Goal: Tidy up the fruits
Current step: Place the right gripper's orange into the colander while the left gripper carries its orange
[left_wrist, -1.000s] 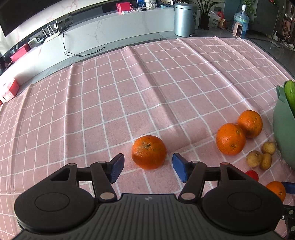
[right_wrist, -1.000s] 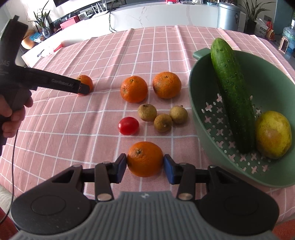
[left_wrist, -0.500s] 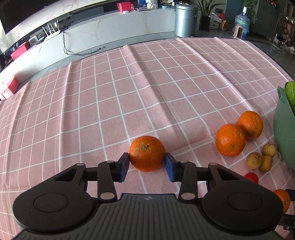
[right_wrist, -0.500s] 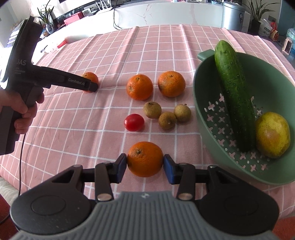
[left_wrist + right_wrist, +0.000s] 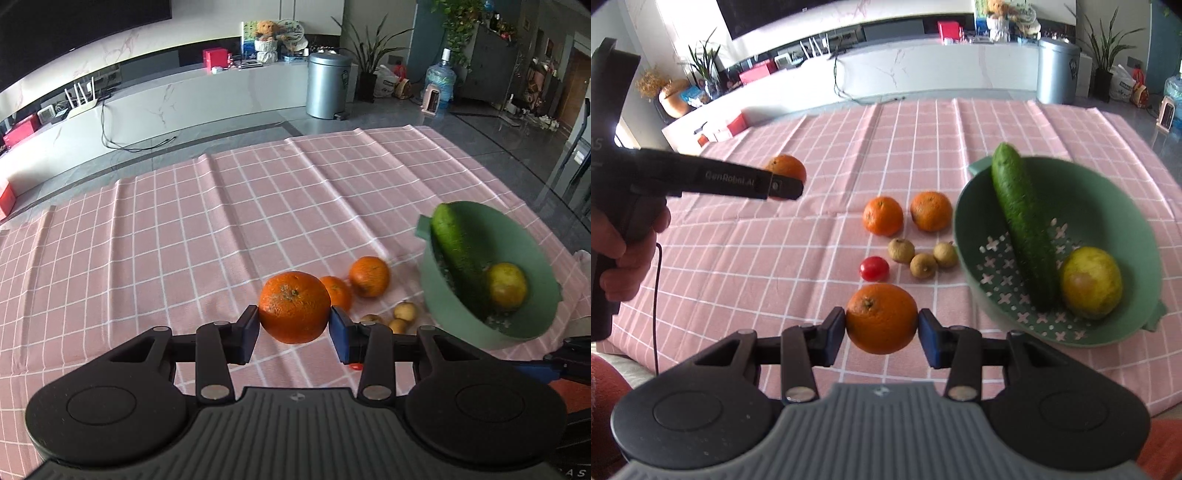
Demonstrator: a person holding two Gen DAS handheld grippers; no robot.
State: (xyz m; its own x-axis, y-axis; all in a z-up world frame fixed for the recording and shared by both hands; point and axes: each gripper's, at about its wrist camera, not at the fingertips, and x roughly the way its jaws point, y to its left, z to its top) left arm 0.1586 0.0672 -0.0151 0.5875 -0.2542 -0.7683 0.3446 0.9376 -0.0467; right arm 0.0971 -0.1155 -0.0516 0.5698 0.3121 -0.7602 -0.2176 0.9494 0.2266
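My left gripper (image 5: 293,328) is shut on an orange (image 5: 294,306) and holds it above the pink checked cloth; from the right wrist view that orange (image 5: 786,170) shows behind the left gripper's finger (image 5: 738,181). My right gripper (image 5: 881,332) is shut on another orange (image 5: 881,318), lifted off the cloth. Two oranges (image 5: 882,220) (image 5: 931,211), three small brown fruits (image 5: 923,265) and a red tomato (image 5: 874,268) lie on the cloth left of the green colander (image 5: 964,236). The colander holds a cucumber (image 5: 1023,225) and a yellow pear (image 5: 1091,282).
The pink checked tablecloth (image 5: 184,236) has raised folds running away from me. The colander also shows in the left wrist view (image 5: 532,325) at the right. The table's near edge runs just below the right gripper. A grey bin (image 5: 327,85) stands on the floor beyond the table.
The left gripper closed on its orange, lifted it and swung right toward the colander. The right gripper lifted its orange off the cloth.
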